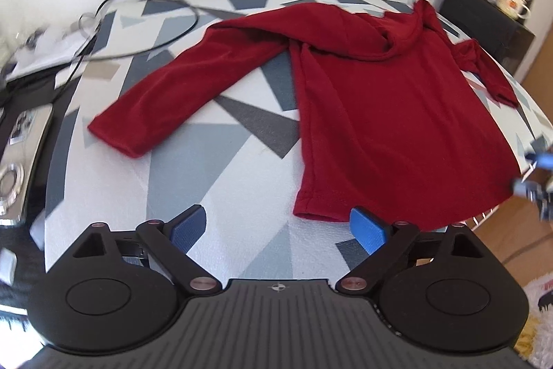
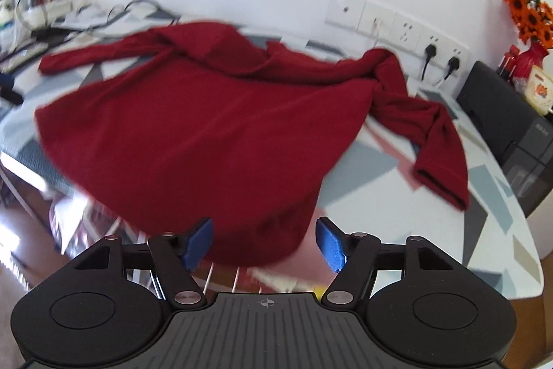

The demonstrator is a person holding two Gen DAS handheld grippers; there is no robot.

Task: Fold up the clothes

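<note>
At the bottom of the left wrist view the left gripper [image 1: 278, 230] stands wide open with nothing between its blue pads [image 1: 188, 227], poised over the patterned tablecloth [image 1: 193, 172] just short of the lower hem corner of the dark red long-sleeved shirt [image 1: 380, 99]. In the right wrist view the right gripper [image 2: 264, 242] is also open, about half spread, its pads [image 2: 330, 244] either side of the shirt [image 2: 193, 134] hem that droops over the near table edge; the blur there hides whether the cloth touches them, but they do not pinch it. The shirt lies spread on the table, body in the centre of both views. One sleeve [image 1: 166, 92] stretches flat toward the left of the left wrist frame, and the other sleeve [image 2: 425, 127] is twisted and bunched on the right of the right wrist frame, its cuff lying on the cloth. Beyond the shirt a black cable [image 1: 162, 23] loops across the upper left of the table. On the white wall behind, a row of sockets [image 2: 397, 23] holds two black plugs. At the far right a dark cabinet [image 2: 511, 127] carries a red vase [image 2: 530, 56] holding orange flowers [image 2: 528, 12], with a white mug [image 1: 515, 4] beside it; what the mug contains cannot be seen.
</note>
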